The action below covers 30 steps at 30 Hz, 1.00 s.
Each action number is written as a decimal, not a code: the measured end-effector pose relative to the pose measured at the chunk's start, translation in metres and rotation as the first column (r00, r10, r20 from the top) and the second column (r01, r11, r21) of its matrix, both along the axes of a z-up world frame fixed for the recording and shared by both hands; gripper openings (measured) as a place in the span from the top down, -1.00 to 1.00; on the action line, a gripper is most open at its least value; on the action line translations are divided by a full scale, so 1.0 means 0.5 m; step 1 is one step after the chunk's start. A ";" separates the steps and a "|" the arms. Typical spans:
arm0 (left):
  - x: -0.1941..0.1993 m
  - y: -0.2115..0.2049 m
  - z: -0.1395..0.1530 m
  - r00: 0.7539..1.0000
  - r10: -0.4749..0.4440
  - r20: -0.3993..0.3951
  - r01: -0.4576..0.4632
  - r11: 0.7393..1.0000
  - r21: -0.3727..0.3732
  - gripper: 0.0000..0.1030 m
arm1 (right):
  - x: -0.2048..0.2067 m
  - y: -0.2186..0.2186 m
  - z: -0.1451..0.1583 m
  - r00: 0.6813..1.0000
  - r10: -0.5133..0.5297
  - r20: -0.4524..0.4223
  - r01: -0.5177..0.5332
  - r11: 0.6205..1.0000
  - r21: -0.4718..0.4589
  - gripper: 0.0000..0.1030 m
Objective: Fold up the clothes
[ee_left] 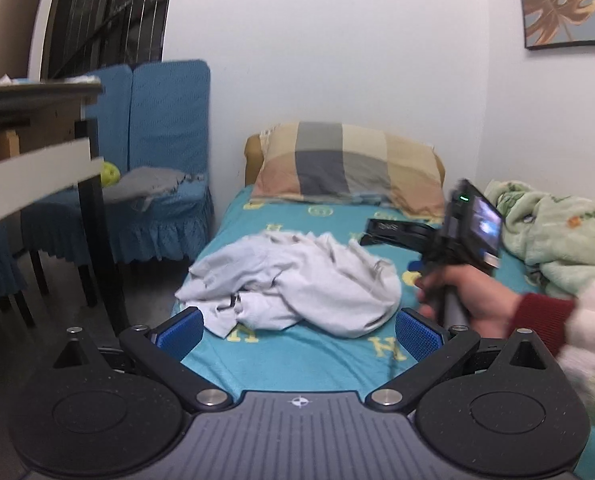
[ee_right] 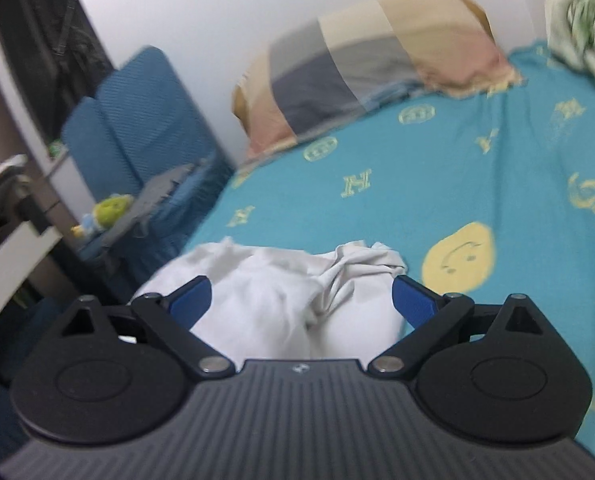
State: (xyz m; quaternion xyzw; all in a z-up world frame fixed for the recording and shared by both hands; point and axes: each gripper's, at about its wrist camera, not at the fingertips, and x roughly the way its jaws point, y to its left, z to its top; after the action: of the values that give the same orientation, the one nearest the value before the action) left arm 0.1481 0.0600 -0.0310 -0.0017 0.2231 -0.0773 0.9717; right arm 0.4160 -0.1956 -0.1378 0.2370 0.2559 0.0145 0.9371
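Looking from the left wrist, the left claw (ee_left: 299, 330) is spread wide with nothing in it. The crumpled white cotton shirt (ee_left: 293, 284) lies in a heap on the bright blue bed sheet with yellow letters (ee_left: 297, 360), just ahead. The right hand (ee_left: 465, 300) is beside the heap.

From the right wrist, the right claw (ee_right: 301, 304) is spread wide too, right over the shirt (ee_right: 281, 300). I think it is best to find a hem or sleeve first, pinch only one layer, then pull the shirt flat.

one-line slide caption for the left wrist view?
Open left gripper faces a crumpled white garment on the teal bedsheet; right hand alongside.
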 end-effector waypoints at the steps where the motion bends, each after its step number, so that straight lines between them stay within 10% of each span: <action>1: 0.013 0.002 -0.012 1.000 0.000 -0.018 0.000 1.000 0.001 -1.00 | 0.027 0.009 -0.013 1.000 0.002 -0.012 -0.002 1.000 -0.016 -0.73; 6: 0.039 0.000 -0.053 0.998 -0.029 -0.064 0.030 0.999 0.014 -1.00 | 0.069 0.038 -0.035 0.999 -0.008 -0.045 0.002 0.994 -0.112 0.57; 8: 0.035 0.000 -0.054 0.998 -0.032 -0.049 0.033 0.999 0.014 -1.00 | 0.045 0.033 -0.018 0.999 -0.021 -0.041 0.016 0.993 -0.116 0.80; 22: -0.057 0.012 0.018 0.999 -0.042 0.033 0.045 0.994 -0.098 -1.00 | -0.422 -0.036 0.188 0.995 0.037 0.089 -0.036 0.999 -0.014 0.93; 30: -0.119 -0.046 0.024 0.995 -0.095 0.032 0.096 0.995 -0.028 -1.00 | -0.626 -0.013 0.135 0.985 0.166 -0.033 -0.164 0.984 0.069 0.93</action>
State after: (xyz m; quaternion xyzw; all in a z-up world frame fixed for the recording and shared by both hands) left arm 0.0884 0.0369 -0.0190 -0.0043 0.2067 -0.1268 0.9701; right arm 0.1032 -0.2020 -0.0703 0.2462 0.2922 0.0961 0.9191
